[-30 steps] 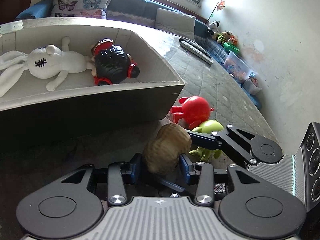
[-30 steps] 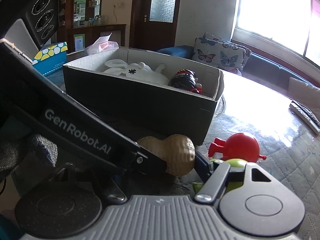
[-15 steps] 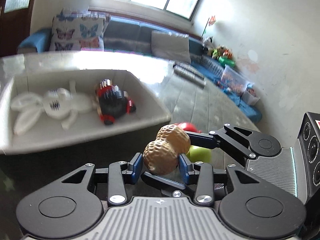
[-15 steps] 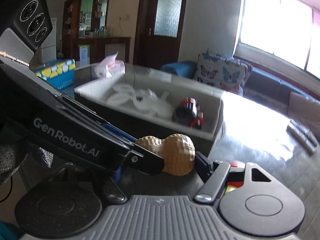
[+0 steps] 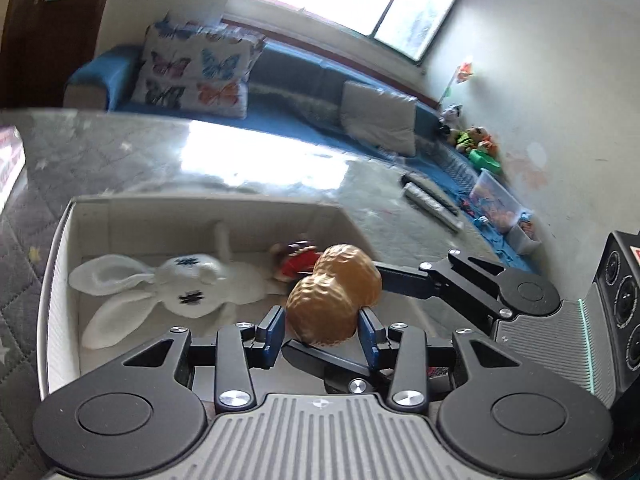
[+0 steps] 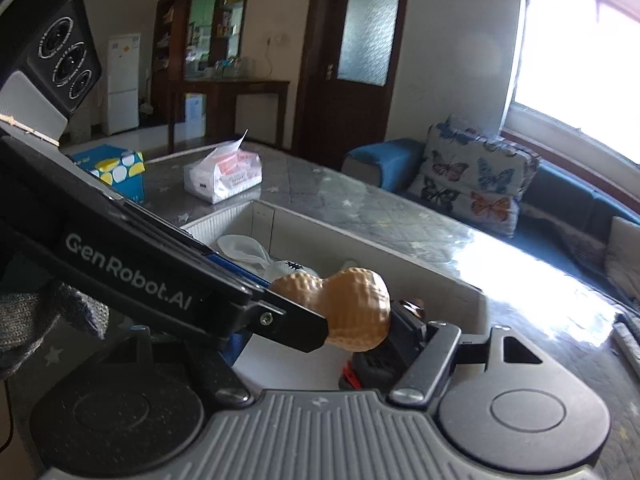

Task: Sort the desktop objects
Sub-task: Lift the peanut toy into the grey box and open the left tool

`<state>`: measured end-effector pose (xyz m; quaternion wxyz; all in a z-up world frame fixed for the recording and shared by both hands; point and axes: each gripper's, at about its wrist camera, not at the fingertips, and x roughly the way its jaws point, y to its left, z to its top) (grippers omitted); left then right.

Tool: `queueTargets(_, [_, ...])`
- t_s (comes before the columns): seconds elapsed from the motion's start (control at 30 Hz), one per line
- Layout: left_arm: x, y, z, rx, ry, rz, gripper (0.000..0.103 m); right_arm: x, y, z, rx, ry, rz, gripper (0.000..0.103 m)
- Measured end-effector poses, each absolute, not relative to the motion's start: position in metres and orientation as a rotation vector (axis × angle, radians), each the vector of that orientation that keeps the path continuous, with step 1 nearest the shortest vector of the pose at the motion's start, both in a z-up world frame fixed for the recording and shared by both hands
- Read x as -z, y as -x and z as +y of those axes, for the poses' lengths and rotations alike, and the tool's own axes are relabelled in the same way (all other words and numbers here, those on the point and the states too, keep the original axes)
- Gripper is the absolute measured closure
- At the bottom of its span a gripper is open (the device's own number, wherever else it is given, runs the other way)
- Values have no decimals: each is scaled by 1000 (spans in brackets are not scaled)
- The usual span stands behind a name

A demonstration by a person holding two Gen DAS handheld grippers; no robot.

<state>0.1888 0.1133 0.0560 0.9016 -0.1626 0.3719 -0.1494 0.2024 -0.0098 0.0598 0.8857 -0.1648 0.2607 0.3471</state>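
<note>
My left gripper (image 5: 322,330) is shut on a tan peanut toy (image 5: 334,298) and holds it in the air above the open box (image 5: 60,240). The peanut toy also shows in the right wrist view (image 6: 348,304), over the box (image 6: 360,240). In the box lie a white rabbit plush (image 5: 176,286) and a black and red toy (image 5: 298,264), partly hidden by the peanut. My right gripper sits close beside the left one; one of its fingers (image 5: 404,280) reaches behind the peanut. Its fingertips are hidden in its own view, so I cannot tell its state.
A pack of tissues (image 6: 224,174) and a blue tissue box (image 6: 116,168) stand on the table beyond the box. Two remote controls (image 5: 430,200) lie at the table's far right. A sofa with a butterfly cushion (image 5: 196,68) is behind the table.
My left gripper has lifted the peanut toy from the table in front of the box to above the box. The right gripper rose with it. The red and green toys have dropped from view.
</note>
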Motion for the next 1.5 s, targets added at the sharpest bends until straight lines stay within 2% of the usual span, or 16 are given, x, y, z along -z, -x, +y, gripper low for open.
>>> queueTargets(0.3, [-24, -223, 133, 289, 373, 856, 60, -33, -236, 15, -793, 450, 649, 30])
queueTargets(0.37, [-20, -226, 134, 273, 364, 872, 60, -28, -239, 21, -799, 491, 667, 34])
queueTargets(0.67, [-9, -231, 138, 251, 384, 907, 59, -22, -244, 30, -810, 534, 685, 35])
queueTargets(1.1, [-20, -222, 139, 229, 392, 884, 61, -24, -240, 25, -769, 523, 669, 35])
queueTargets(1.5, [-41, -200, 136, 211, 370, 812, 61, -43, -214, -10, -722, 383, 606, 33])
